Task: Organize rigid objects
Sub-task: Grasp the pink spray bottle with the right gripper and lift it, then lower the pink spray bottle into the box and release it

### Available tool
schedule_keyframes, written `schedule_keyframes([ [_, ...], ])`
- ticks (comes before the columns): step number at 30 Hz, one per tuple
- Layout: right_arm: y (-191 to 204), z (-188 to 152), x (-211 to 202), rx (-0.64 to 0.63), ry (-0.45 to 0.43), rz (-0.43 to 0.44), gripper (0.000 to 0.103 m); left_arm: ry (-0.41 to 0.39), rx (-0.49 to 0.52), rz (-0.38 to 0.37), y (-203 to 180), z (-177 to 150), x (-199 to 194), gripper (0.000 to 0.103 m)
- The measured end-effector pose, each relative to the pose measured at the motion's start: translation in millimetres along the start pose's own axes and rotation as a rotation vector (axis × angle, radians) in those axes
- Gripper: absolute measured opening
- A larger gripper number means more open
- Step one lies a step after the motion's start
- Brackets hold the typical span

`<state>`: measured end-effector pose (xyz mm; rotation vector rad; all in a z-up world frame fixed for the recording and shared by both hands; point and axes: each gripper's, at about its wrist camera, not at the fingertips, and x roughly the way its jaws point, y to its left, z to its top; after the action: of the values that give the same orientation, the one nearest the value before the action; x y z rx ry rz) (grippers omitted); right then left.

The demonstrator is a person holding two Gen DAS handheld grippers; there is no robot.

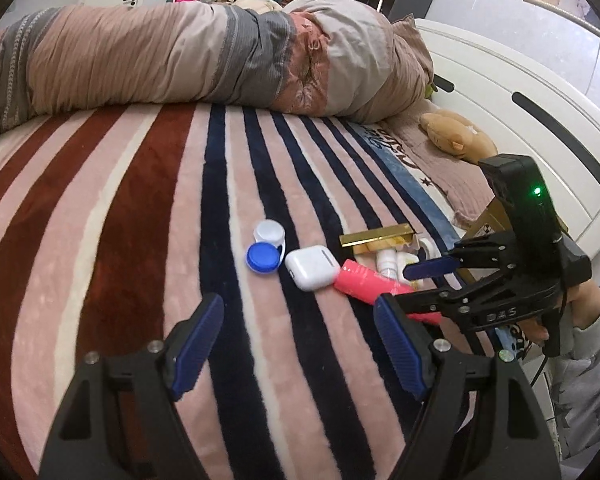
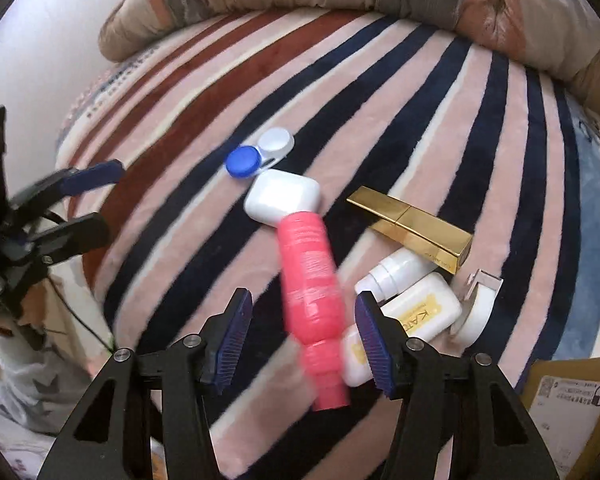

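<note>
Small items lie on a striped blanket (image 1: 140,208): a blue-and-white contact lens case (image 1: 265,249) (image 2: 258,154), a white earbud case (image 1: 311,267) (image 2: 282,197), a pink tube (image 1: 366,280) (image 2: 314,292), a gold box (image 1: 376,238) (image 2: 414,226), white bottles (image 2: 416,312) and a white tape dispenser (image 2: 478,308). My right gripper (image 2: 304,338) (image 1: 396,286) is open, its pads on either side of the pink tube without touching it. My left gripper (image 1: 298,346) (image 2: 88,200) is open and empty, short of the earbud case.
A rolled quilt (image 1: 204,52) lies along the far side of the bed. A plush toy (image 1: 456,136) rests by the white headboard (image 1: 520,92). A cardboard box (image 2: 572,396) sits at the right edge of the right wrist view.
</note>
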<state>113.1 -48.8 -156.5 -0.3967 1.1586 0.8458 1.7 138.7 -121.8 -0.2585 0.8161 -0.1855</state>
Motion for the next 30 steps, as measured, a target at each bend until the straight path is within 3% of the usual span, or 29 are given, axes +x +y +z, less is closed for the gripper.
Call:
schedule_keyframes([
  [2,2.8,1.8,6.7,-0.009,0.009,0.001,0.049,0.003,-0.002,0.001,1.0,-2.0,-0.7,0.075],
  [4,5.6,3.5,12.4,-0.005,0.025,0.059,0.046,0.004,-0.011,-0.005,3.2,-2.5,-1.1,0.075],
  [7,14.3,3.4,20.6,-0.024,0.048,0.038,0.045,0.009,-0.023,-0.004,6.0,-4.3,-0.1,0.075],
  [8,13.6,2.5,23.4,-0.014,0.058,0.034,0.040,0.013,-0.025,-0.006,6.2,-4.9,0.6,0.075],
  [9,11.1,1.1,26.9,0.004,0.069,0.030,0.026,0.015,-0.027,-0.009,6.6,-4.9,0.9,0.075],
  [10,7.2,-0.1,29.5,0.027,0.075,0.029,0.027,0.017,-0.029,-0.017,6.7,-5.0,1.1,0.075],
  [14,8.3,-3.4,16.4,0.034,0.023,0.029,0.027,0.020,-0.042,-0.069,5.0,-2.6,0.9,0.075],
  [18,22.2,-8.9,-17.5,-0.001,-0.074,0.050,0.027,0.012,-0.060,-0.181,-4.5,7.5,-1.5,0.075],
  [25,56.7,-21.2,-93.6,-0.083,-0.274,0.107,0.027,-0.046,0.015,-0.344,-59.0,42.4,-22.0,0.075],
  [27,63.4,-26.2,-113.9,-0.101,-0.336,0.100,0.027,-0.061,0.034,-0.374,-72.7,53.0,-28.1,0.066],
  [29,68.8,-30.3,-130.8,-0.109,-0.395,0.088,0.027,-0.066,0.058,-0.387,-91.7,65.7,-34.6,0.041],
  [30,67.1,-34.2,-140.8,-0.103,-0.424,0.085,0.027,-0.071,0.078,-0.387,-101.4,70.1,-38.1,0.039],
])
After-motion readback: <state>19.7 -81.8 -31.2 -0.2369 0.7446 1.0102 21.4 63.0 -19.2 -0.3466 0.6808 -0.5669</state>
